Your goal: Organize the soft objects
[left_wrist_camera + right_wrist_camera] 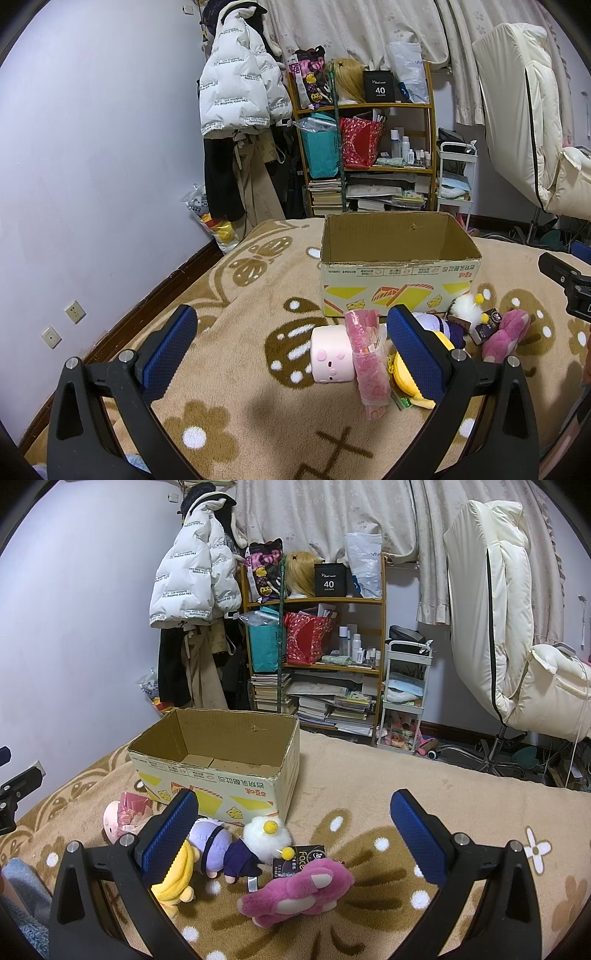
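Note:
An open, empty cardboard box [400,273] stands on the beige blanket; it also shows in the right wrist view [218,771]. In front of it lie soft toys: a pink cylinder plush [330,354], a pink plastic-wrapped packet [367,360], a yellow plush [408,373], a purple doll [218,843], a white fluffy toy [264,834] and a magenta plush [299,890]. My left gripper [291,350] is open and empty above the blanket, just left of the pink cylinder. My right gripper [295,836] is open and empty, above the magenta plush.
A black packet [299,860] lies among the toys. Behind the bed stand a wooden shelf [369,147] with bags and books, a coat rack with a white jacket [236,85], a white trolley [404,690] and a cream chair [509,627]. The wall runs along the left.

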Motion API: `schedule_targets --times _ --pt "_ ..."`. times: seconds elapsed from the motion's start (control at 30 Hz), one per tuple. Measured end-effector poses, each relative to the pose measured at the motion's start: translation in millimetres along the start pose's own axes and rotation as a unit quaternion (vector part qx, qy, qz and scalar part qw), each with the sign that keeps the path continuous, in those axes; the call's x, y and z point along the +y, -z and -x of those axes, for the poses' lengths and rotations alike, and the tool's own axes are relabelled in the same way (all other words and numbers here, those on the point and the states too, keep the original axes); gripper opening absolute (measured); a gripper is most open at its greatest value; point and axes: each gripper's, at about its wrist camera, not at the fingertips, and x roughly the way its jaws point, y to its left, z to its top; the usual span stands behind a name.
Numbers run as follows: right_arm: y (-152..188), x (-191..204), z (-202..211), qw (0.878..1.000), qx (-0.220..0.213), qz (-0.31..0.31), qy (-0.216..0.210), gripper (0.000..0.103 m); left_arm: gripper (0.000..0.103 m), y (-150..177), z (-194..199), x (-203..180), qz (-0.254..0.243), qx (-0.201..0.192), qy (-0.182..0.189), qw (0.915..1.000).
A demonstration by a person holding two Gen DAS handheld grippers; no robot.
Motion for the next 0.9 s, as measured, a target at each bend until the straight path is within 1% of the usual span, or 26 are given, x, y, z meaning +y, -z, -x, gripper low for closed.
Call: schedule_targets --times 0.4,0.9 --pt "0.1 0.1 -0.5 1.0 0.0 0.0 0.0 0.103 0.102 9.2 -4.3 4.7 -0.001 0.002 -0.001 1.0" --pt "-0.1 -0.1 -0.3 1.0 0.001 0.0 0.0 0.103 0.102 9.2 -5.3 3.5 -0.003 0.003 -0.002 1.0"
